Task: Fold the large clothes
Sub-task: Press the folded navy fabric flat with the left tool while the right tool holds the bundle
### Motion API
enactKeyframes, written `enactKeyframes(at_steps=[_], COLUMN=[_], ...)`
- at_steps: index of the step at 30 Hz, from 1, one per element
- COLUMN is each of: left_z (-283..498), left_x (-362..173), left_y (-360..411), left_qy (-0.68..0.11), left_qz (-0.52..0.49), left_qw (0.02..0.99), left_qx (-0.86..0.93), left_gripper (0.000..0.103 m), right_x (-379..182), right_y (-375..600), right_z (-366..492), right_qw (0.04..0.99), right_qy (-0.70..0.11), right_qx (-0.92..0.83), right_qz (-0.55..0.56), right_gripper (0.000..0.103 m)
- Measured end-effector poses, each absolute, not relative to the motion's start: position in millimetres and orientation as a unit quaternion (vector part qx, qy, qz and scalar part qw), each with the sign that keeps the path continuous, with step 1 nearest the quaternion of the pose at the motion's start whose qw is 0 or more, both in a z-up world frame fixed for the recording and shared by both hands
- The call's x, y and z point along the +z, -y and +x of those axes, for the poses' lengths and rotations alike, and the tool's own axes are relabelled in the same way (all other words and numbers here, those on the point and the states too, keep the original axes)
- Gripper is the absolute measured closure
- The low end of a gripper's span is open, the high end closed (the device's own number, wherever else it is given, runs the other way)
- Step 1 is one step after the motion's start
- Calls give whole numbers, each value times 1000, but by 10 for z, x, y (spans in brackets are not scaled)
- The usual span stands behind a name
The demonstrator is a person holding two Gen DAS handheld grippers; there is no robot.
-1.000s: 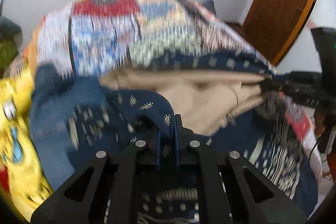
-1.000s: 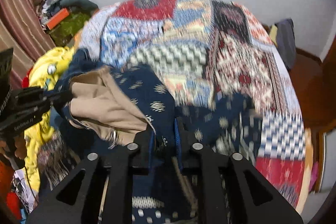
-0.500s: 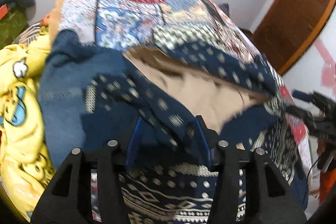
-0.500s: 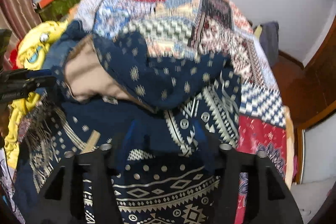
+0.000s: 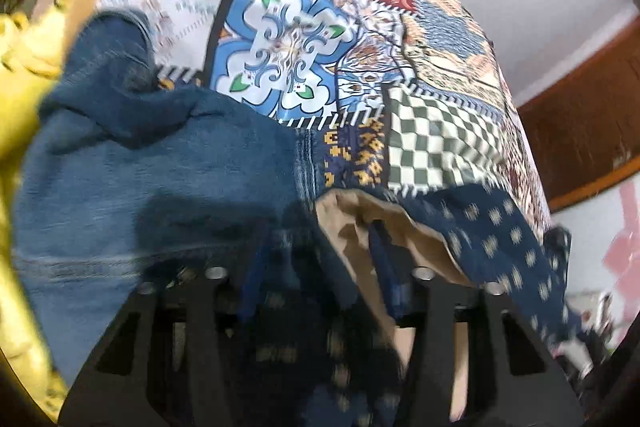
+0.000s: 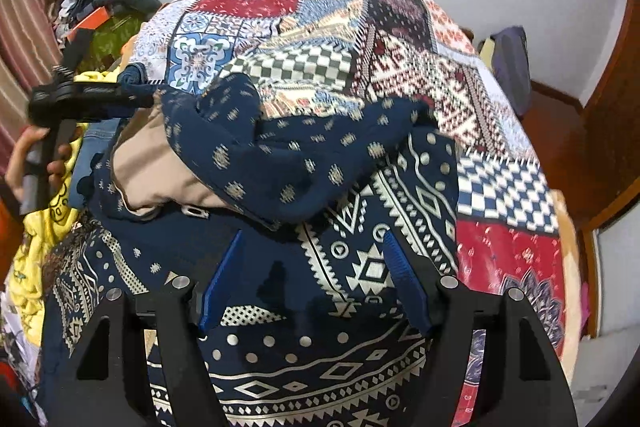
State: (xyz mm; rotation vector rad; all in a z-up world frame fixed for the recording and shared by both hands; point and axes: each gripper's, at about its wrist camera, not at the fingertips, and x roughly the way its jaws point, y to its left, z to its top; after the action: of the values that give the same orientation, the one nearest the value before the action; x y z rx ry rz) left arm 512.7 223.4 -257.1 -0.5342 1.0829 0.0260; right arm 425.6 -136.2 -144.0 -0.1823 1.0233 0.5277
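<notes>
A navy garment with small cream motifs and a tan lining (image 6: 280,155) lies bunched on the bed, over a navy cloth with white geometric print (image 6: 360,267). My right gripper (image 6: 312,283) is open and empty just above that printed cloth, in front of the garment. My left gripper (image 5: 316,279) is open, its blue fingers blurred; the garment's tan lining (image 5: 360,223) lies between and over them. The left gripper also shows in the right wrist view (image 6: 148,99) at the garment's left edge.
A patchwork bedspread (image 6: 320,27) covers the bed. A blue denim piece (image 5: 140,163) and a yellow printed cloth (image 6: 36,247) lie on the left side. A clutter pile (image 6: 100,7) stands at the far left, a wooden door (image 6: 608,147) on the right.
Both grippers opened and let go of the navy garment, which dropped bunched onto the bed. The left gripper moved lower and closer to the denim; the right drew back slightly.
</notes>
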Motion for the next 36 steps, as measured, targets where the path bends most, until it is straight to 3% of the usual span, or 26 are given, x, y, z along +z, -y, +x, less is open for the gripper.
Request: enactKeyframes(at_steps=[1,5,11,18,27,34,35,36], left_z=[5169,5251,4875,3969,2931,2582,2543,2511], left_x=[-2606,-2547,-1821,-1107,-1828,-2262,-2237,-2197], left_y=[-2231,-2069,-1359,-424,145,-126,-188,-243], left_qy=[-510,-497,-433,-395,-462,-502,-503,-507], left_qz=[-253,-221,-92,-40,12,-22,-28,-32], left_qw=[822,839,896,899,848,838,838,837], left_qx=[16,26,-34,-187,-260,-214,-210,-204], left_gripper=[81,97,98,98,98,98,96,88], right_x=[-1459,-1494,-1351,-992,-645,-809,-838,-882], right_y=[1396,1509,1657,1785,1752,1553,1525,1499], right_z=[4262,4266,4126,3851,3452,3220,3197,3174], right_qw=[834,833,838,844,848,832,831,829], right_qy=[-486,-494,-488,-473,-459,-474,-476,-479], right_qx=[248,242,240,252,263,281,280,280], right_qz=[-81,-60,-48,-25,-39,-62,-67,-74], right_gripper=[36,36,36,36,36,36,36,36])
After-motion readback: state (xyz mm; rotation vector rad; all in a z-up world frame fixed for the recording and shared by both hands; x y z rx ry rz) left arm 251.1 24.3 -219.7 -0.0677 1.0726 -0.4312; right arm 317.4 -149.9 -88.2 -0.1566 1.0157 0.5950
